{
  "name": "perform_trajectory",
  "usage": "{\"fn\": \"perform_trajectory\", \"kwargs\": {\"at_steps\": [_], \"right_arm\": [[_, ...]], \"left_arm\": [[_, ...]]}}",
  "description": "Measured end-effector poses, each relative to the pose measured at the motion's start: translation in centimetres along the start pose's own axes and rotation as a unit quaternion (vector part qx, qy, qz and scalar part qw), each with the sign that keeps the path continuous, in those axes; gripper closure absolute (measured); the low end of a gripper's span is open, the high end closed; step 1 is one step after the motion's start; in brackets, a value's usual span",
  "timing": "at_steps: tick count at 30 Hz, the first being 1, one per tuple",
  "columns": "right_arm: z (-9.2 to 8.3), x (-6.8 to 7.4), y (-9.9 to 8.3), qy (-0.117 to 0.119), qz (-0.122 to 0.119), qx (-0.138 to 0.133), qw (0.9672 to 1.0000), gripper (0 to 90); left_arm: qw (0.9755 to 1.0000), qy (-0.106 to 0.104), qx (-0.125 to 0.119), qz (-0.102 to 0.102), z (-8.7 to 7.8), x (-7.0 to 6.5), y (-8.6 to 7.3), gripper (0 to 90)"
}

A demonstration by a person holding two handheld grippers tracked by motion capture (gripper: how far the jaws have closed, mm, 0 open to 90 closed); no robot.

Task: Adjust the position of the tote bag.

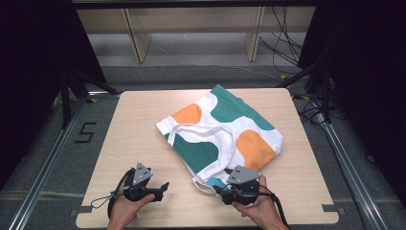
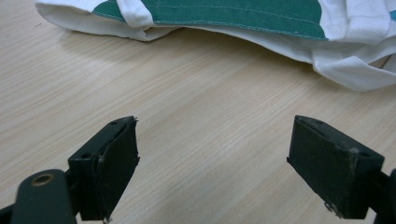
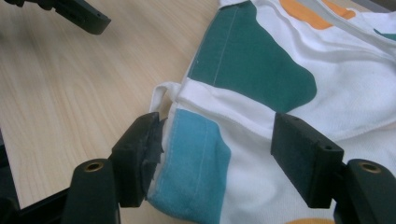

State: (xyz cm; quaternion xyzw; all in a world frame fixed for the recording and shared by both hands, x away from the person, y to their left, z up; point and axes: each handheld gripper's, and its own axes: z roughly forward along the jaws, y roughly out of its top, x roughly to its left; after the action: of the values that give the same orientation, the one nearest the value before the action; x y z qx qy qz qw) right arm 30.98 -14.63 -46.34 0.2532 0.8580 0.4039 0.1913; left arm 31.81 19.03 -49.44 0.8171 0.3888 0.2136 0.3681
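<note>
From the high view, a white tote bag [image 1: 225, 132] with green and orange patches lies slanted on the far-right part of the wooden counter [image 1: 143, 124], its near corner touching the right tool [image 1: 218, 188], while the left tool [image 1: 165, 187] rests on bare wood well apart from the bag, each one held by a hand. In the left gripper view the left tool [image 2: 212, 158] is released — its jaws stand wide over empty wood, with the bag's folded edge [image 2: 224, 28] lying beyond them. In the right gripper view the right tool [image 3: 217, 154] is also released, jaws spread on both sides of the bag's corner with a blue patch [image 3: 196, 163] — one jaw touches the edge of the cloth, the other jaw is over the white cloth, and the left tool [image 3: 81, 16] shows at the top-left.
</note>
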Motion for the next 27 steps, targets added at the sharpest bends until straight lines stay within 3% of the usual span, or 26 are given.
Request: {"fn": "perform_trajectory", "kwargs": {"at_steps": [3, 4, 6, 8, 9, 10, 11, 12, 13, 16, 18, 21, 22, 24, 25, 26, 27], "right_arm": [[0.4, 0.2, 0.2, -0.003, -0.021, 0.011, 0.9997, 39.4], [0.4, 0.3, 0.2, -0.012, -0.022, 0.017, 0.9995, 40.8], [0.5, 0.3, -0.1, -0.008, -0.036, 0.038, 0.9986, 44.3], [0.4, 0.5, -0.1, -0.016, -0.030, 0.043, 0.9985, 45.3], [0.2, 0.6, -0.4, -0.024, -0.045, 0.055, 0.9972, 48.5], [0.2, 0.6, -0.4, -0.024, -0.045, 0.055, 0.9972, 48.5], [0.1, 0.7, -0.5, -0.033, -0.057, 0.067, 0.9956, 51.5], [-0.2, 0.6, -1.0, -0.040, -0.061, 0.081, 0.9941, 55.4], [-0.2, 0.6, -1.0, -0.040, -0.061, 0.081, 0.9941, 55.4], [-0.7, 0.6, -1.8, -0.047, -0.071, 0.097, 0.9916, 61.8], [-0.8, 0.6, -2.0, -0.048, -0.074, 0.098, 0.9913, 64.5], [-1.2, 0.9, -2.1, -0.051, -0.080, 0.104, 0.9900, 77.8], [-1.3, 0.7, -2.1, -0.044, -0.093, 0.109, 0.9887, 80.5], [-1.8, 0.3, -2.4, -0.041, -0.088, 0.111, 0.9891, 84.7], [-2.5, -0.2, -2.7, -0.046, -0.080, 0.108, 0.9899, 86.7], [-3.0, -0.6, -3.0, -0.050, -0.082, 0.102, 0.9901, 87.3], [-3.0, -0.6, -3.0, -0.050, -0.082, 0.102, 0.9901, 87.3]], "left_arm": [[0.9998, -0.001, -0.007, -0.018, 0.0, -0.2, 0.0, 14.8], [1.0000, -0.001, 0.003, -0.004, -0.1, 0.1, 0.0, 14.8], [1.0000, 0.000, -0.001, -0.002, 0.0, 0.1, -0.1, 14.8], [1.0000, 0.001, -0.002, -0.008, -0.1, 0.0, -0.1, 14.8], [1.0000, 0.002, -0.001, -0.009, -0.1, 0.1, 0.0, 14.8], [1.0000, 0.002, -0.001, -0.009, -0.1, 0.1, 0.0, 14.8], [1.0000, 0.004, 0.005, 0.002, -0.2, 0.2, 0.0, 14.8], [0.9998, 0.004, -0.009, -0.015, 0.1, 0.0, -0.1, 14.8], [0.9999, 0.000, 0.006, -0.010, -0.1, 0.2, -0.2, 14.8], [1.0000, 0.004, 0.008, 0.001, -0.1, 0.3, -0.1, 14.8], [1.0000, 0.003, 0.006, -0.002, 0.0, 0.3, -0.1, 14.8], [0.9999, 0.005, 0.004, -0.008, -0.1, 0.3, -0.2, 14.8], [0.9999, 0.008, 0.008, 0.002, -0.1, 0.4, -0.1, 14.9], [0.9999, 0.010, -0.001, -0.010, 0.0, 0.3, -0.1, 14.9], [0.9999, 0.015, 0.008, 0.000, -0.3, 0.5, -0.1, 14.9], [0.9997, 0.017, -0.007, -0.013, -0.2, 0.4, -0.2, 14.8], [0.9997, 0.017, -0.007, -0.013, -0.2, 0.4, -0.2, 14.9]]}}
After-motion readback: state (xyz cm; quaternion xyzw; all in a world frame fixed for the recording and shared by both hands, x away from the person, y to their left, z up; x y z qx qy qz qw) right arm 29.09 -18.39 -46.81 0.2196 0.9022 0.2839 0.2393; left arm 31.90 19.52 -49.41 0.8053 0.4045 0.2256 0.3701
